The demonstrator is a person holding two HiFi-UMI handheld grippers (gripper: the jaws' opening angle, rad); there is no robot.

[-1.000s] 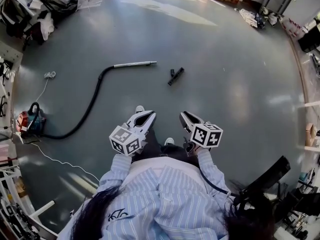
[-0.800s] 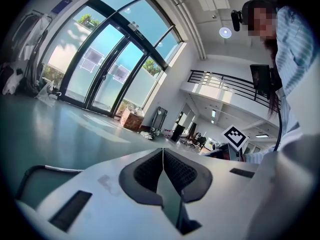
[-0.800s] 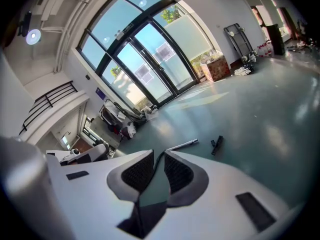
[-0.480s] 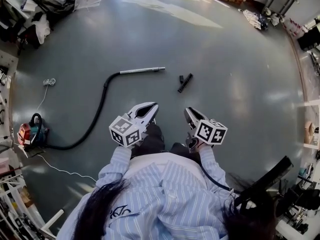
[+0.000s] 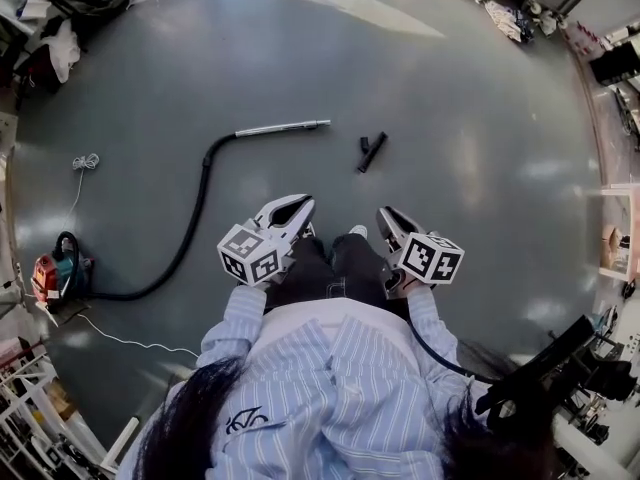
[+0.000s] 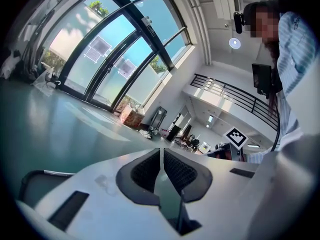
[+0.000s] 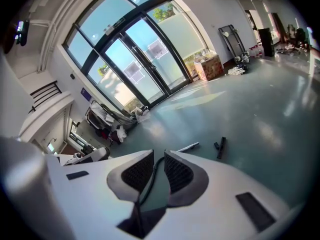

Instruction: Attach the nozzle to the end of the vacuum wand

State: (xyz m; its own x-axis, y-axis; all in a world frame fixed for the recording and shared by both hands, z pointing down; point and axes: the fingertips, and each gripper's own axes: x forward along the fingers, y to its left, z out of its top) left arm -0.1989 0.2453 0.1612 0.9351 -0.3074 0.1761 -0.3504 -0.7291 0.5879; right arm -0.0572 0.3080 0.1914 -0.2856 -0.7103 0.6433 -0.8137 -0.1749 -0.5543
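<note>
**Two claws over open floor, wand and nozzle ahead**

The grey floor (image 5: 480, 98) lies open across the middle of the head view. Clutter lines its upper-left, lower-left and right edges. The vacuum wand (image 5: 283, 127) lies at upper centre, and its black hose (image 5: 195, 208) curves down-left to the red vacuum body (image 5: 52, 271). The nozzle (image 5: 372, 152) lies near the wand's free end, to its right and apart from it. The left claw (image 5: 302, 202), at lower centre, is clenched, tips meeting on nothing. The right claw (image 5: 386, 214) stands slightly parted, grasping nothing. Both are well apart from wand and nozzle. A cardboard box (image 7: 209, 66) stands near the windows; its contents cannot be seen.
</note>
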